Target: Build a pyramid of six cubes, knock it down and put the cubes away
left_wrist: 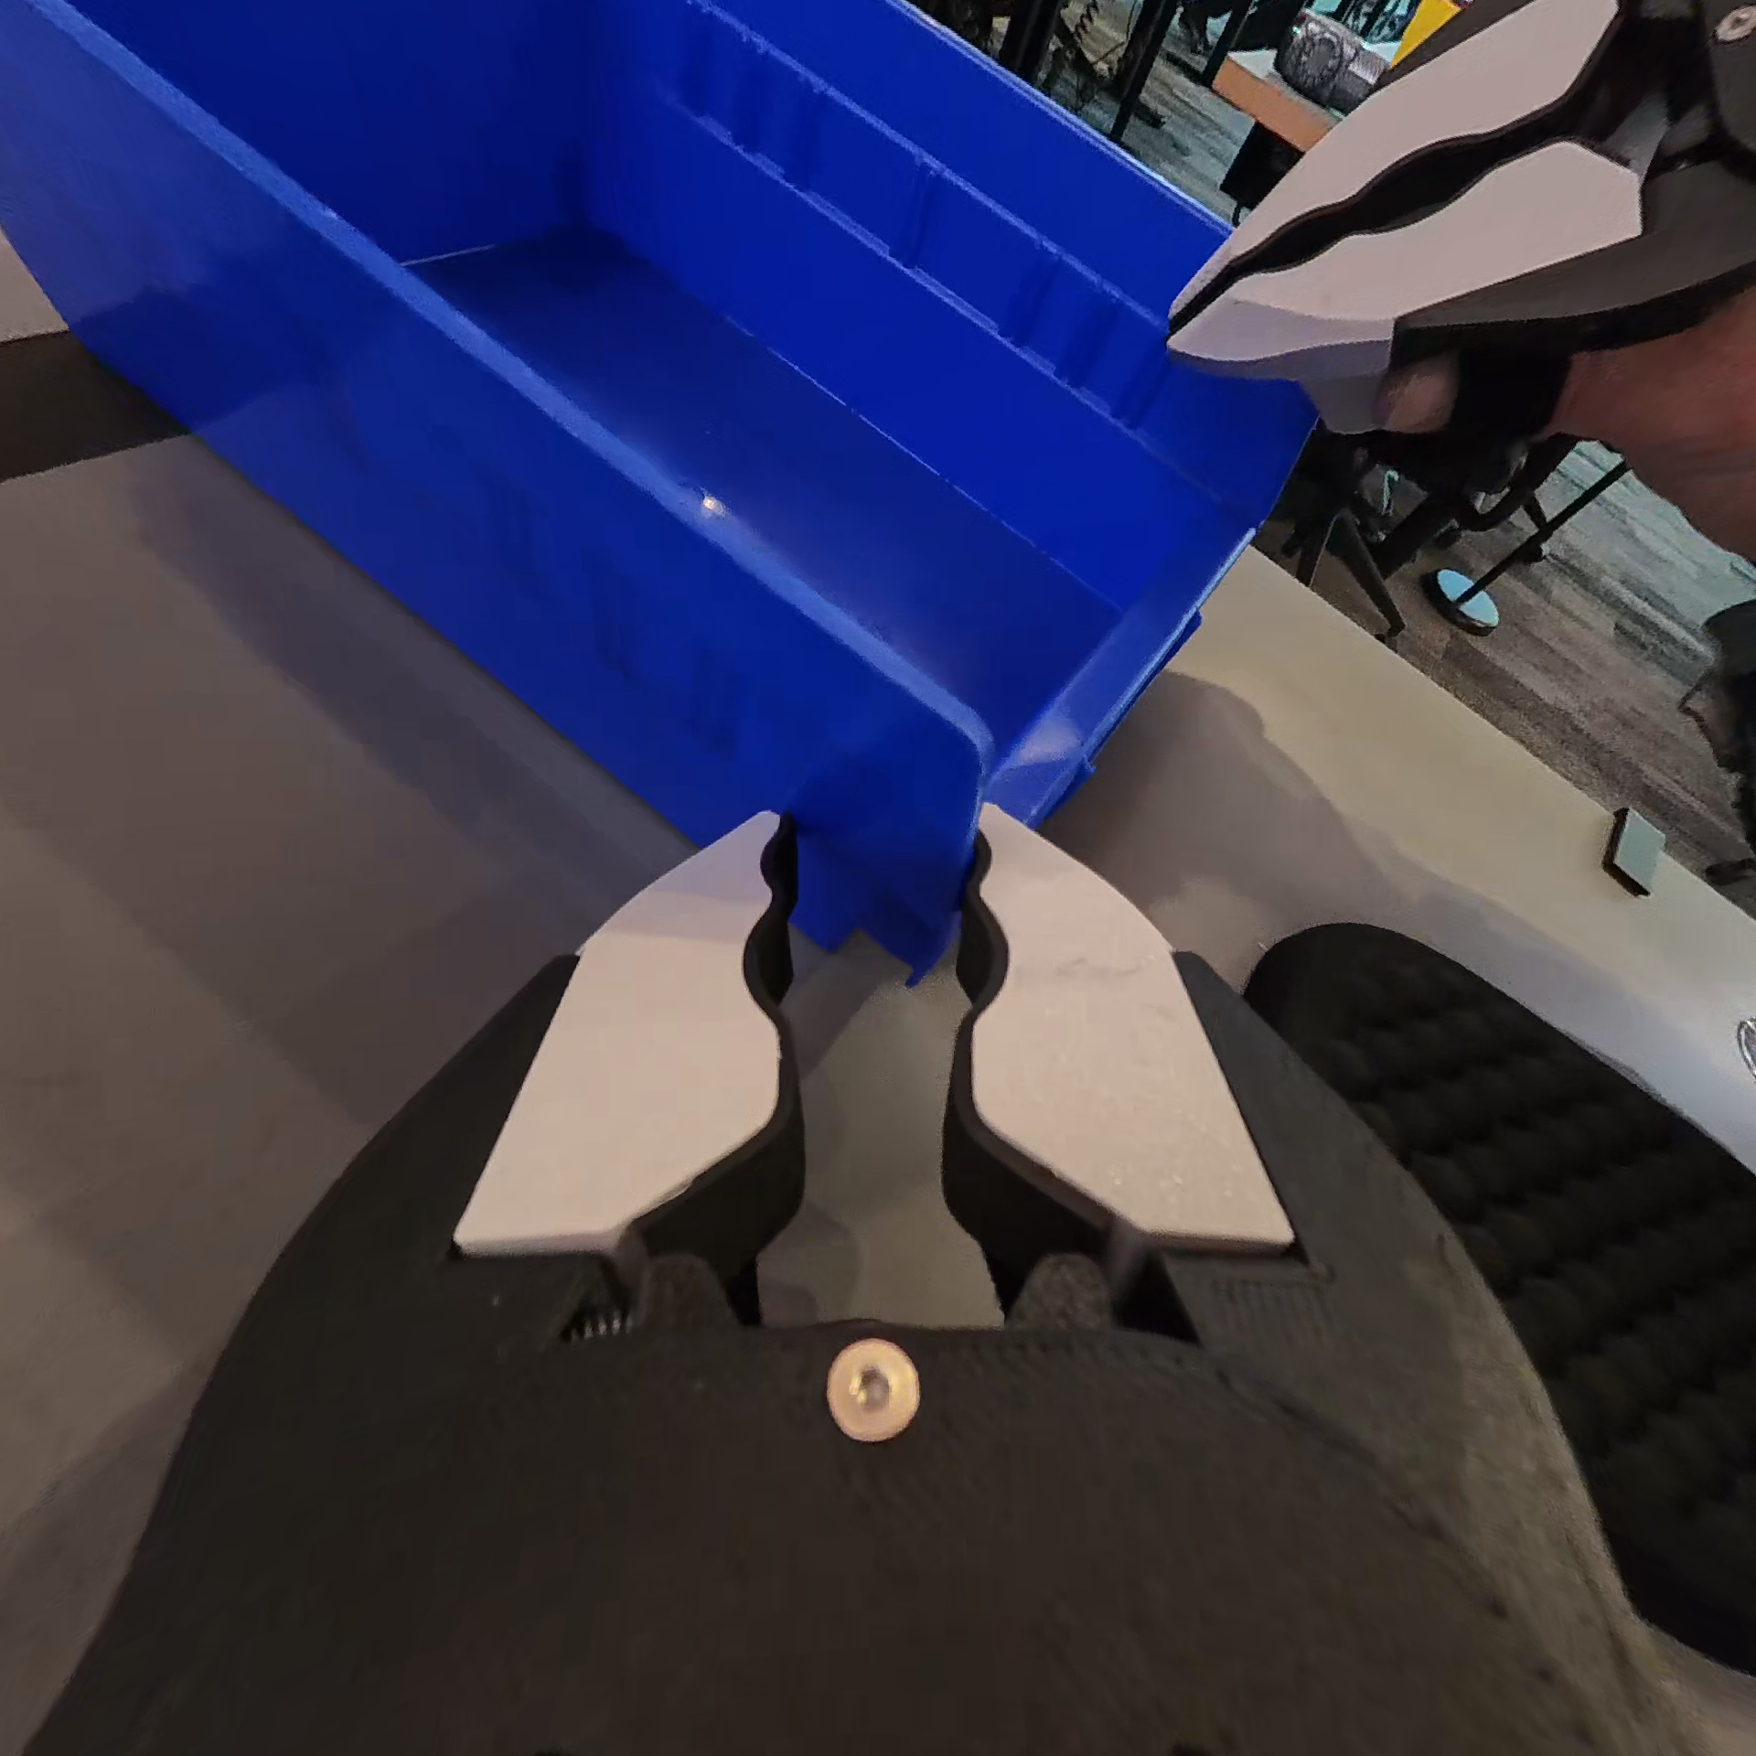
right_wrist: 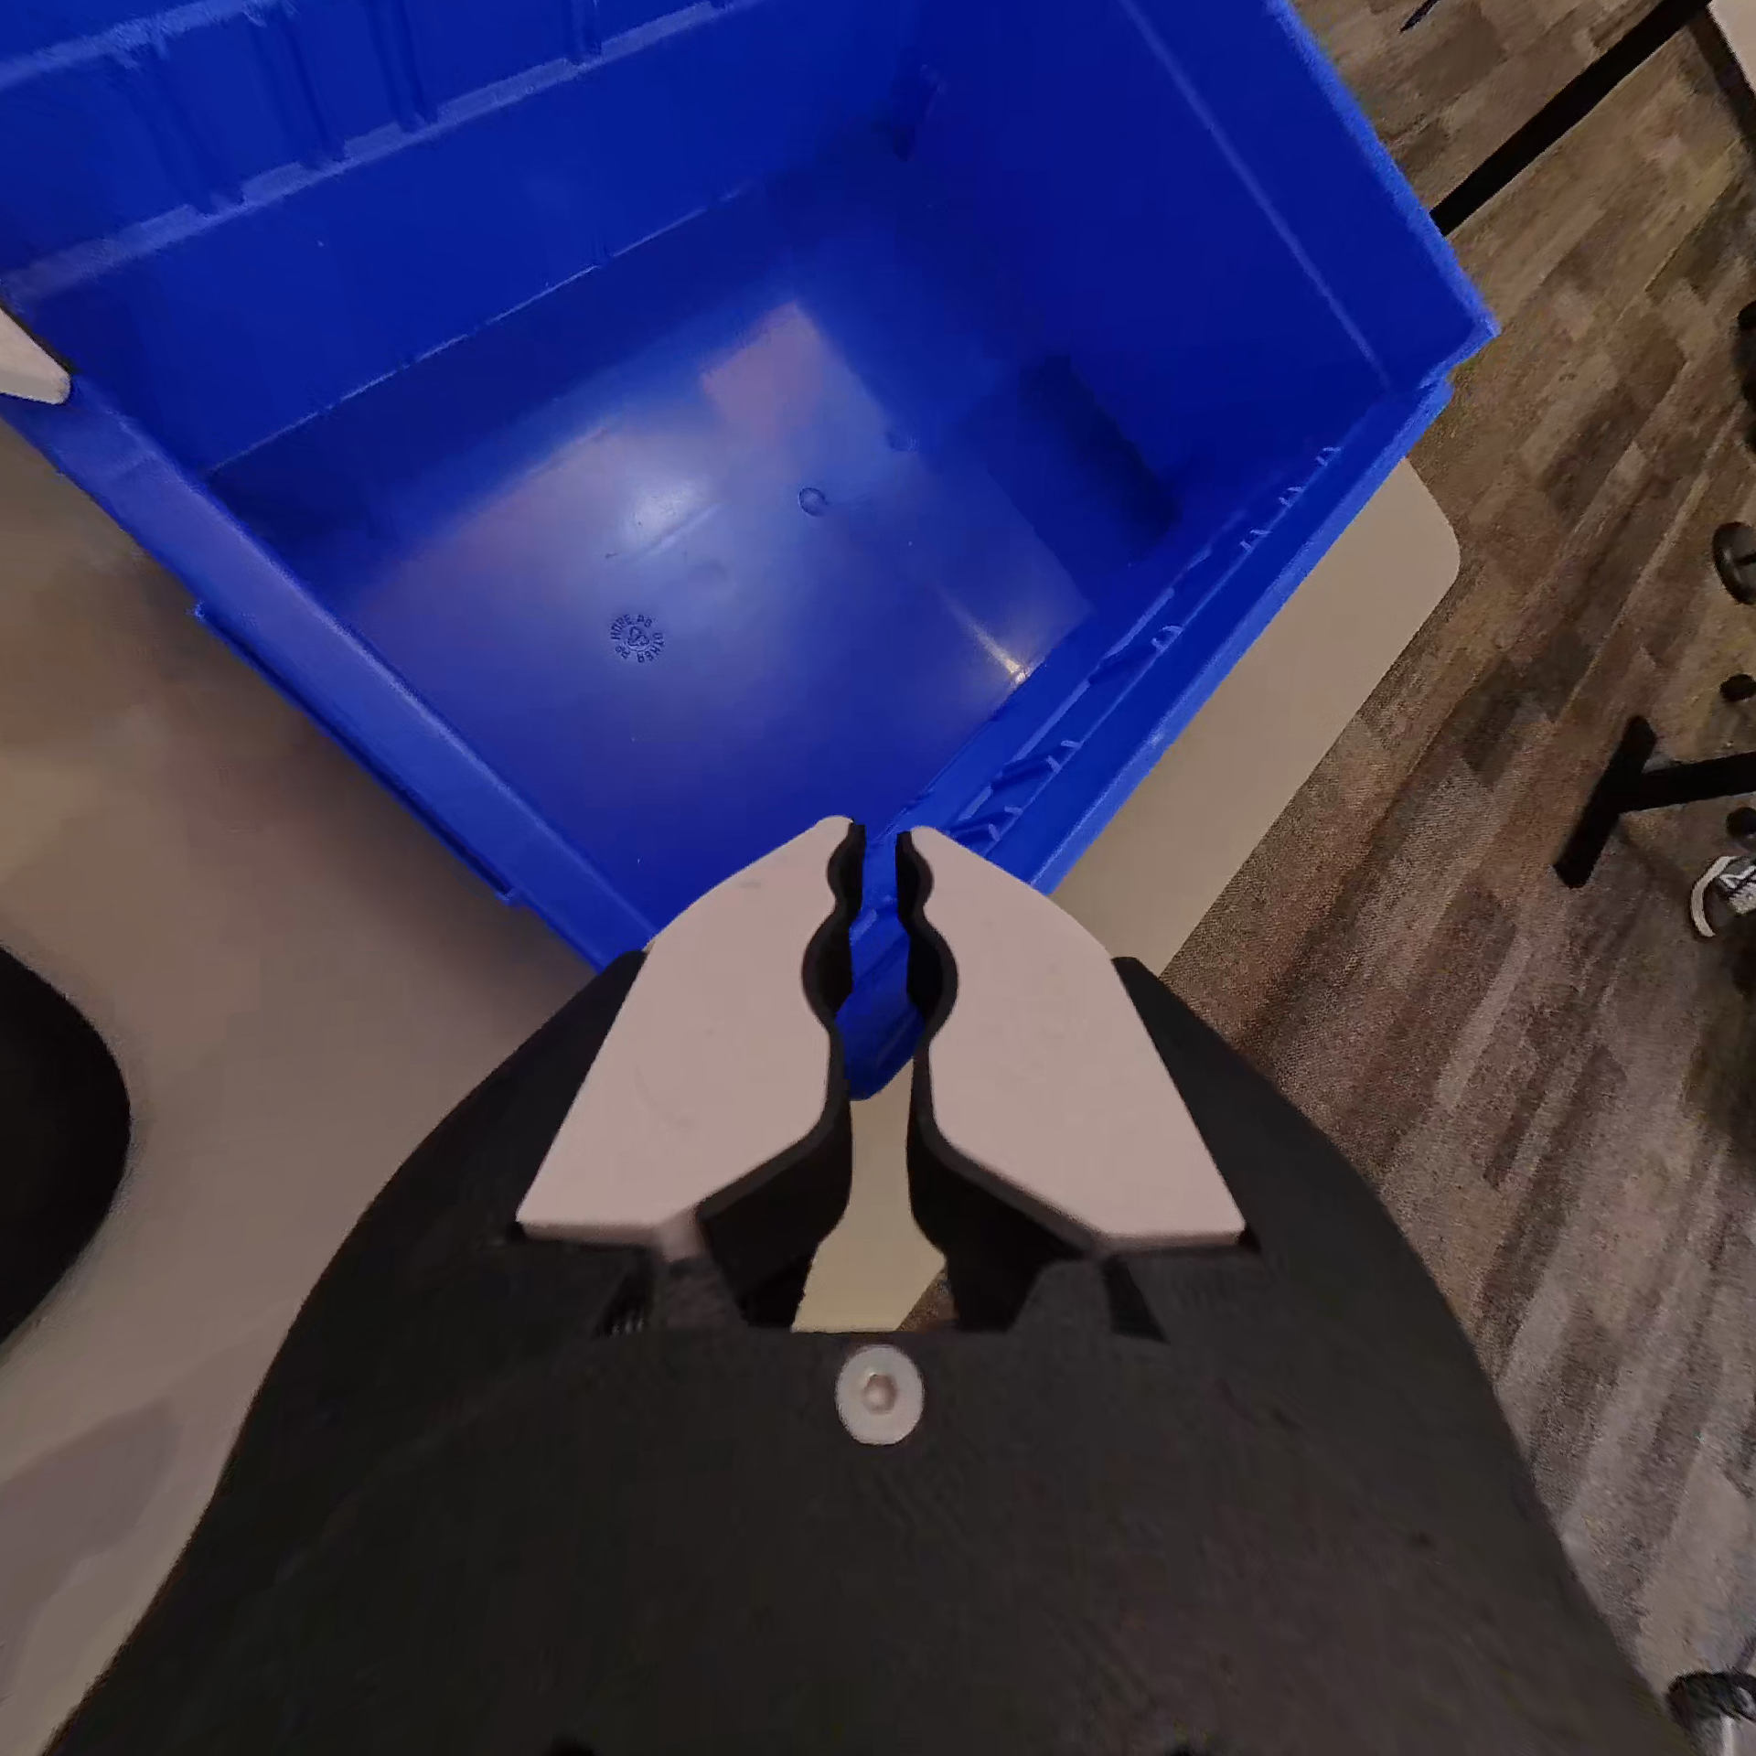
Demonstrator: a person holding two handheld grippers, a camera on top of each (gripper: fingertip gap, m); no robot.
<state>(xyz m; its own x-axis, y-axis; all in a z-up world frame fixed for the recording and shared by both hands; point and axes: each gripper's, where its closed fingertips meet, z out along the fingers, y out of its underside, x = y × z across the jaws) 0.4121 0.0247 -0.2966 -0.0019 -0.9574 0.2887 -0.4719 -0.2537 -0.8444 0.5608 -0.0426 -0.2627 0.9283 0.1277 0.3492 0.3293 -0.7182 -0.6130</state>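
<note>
A big blue bin (left_wrist: pixel 665 532) stands on the pale table, and its inside shows nothing in the right wrist view (right_wrist: pixel 665 532). No cubes are in view. My left gripper (left_wrist: pixel 879 827) is open with the bin's near corner between its fingers. The left pad stands a little off the plastic. My right gripper (right_wrist: pixel 879 836) is shut on the bin's rim at another corner. It also shows in the left wrist view (left_wrist: pixel 1226 323) at the bin's far corner. One left fingertip (right_wrist: pixel 28 371) shows at the left edge of the right wrist view.
A black textured mat (left_wrist: pixel 1520 1188) lies on the table right of my left gripper, also visible in the right wrist view (right_wrist: pixel 47 1121). A small grey square (left_wrist: pixel 1636 849) sits near the table edge. The table ends close behind the bin (right_wrist: pixel 1330 665). The floor there holds chair bases (right_wrist: pixel 1653 789). Spacing between my two grippers at the tips: around 15 cm.
</note>
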